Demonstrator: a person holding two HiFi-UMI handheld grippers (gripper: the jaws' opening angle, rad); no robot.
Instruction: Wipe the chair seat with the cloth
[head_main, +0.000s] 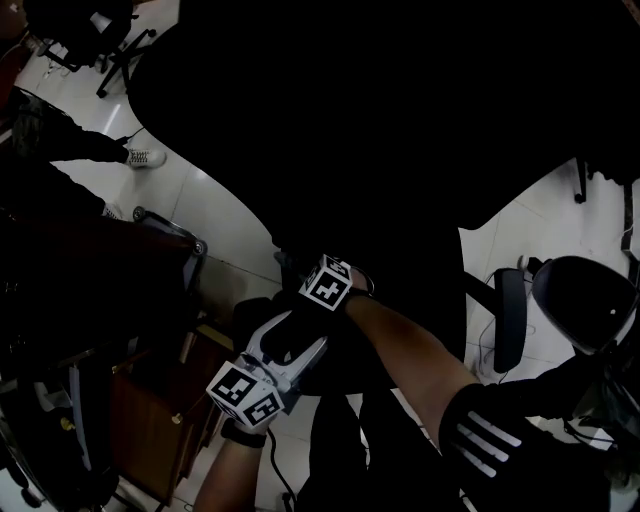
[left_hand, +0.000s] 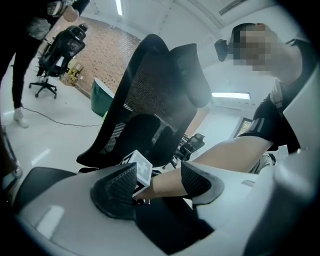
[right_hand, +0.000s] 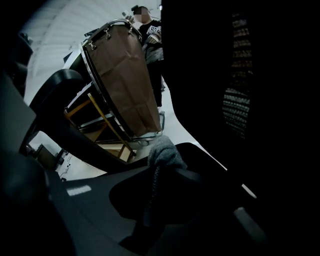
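Low in the middle of the head view, two hand-held grippers meet at the near edge of a large black chair (head_main: 380, 150). The chair fills the dark upper half, and its seat cannot be told from its back there.

Right hand-held gripper (right_hand: 159, 182): the jaws are clamped on a grey cloth (right_hand: 164, 152). A bunched tuft stands past the tips and a strand trails down between them. This gripper reaches furthest in, with its forearm (head_main: 410, 345) stretched from the lower right. The cloth is close to a dark chair surface ahead.

Left hand-held gripper (left_hand: 157, 184): the jaws are apart and hold nothing. Through the gap show the other gripper's marker cube (left_hand: 141, 167) and the forearm, with the mesh back (left_hand: 150, 90) rising beyond. It sits nearer the person, just behind the right one.

The seat probably lies straight ahead of and under the right gripper, so that arm looks placed to wipe.
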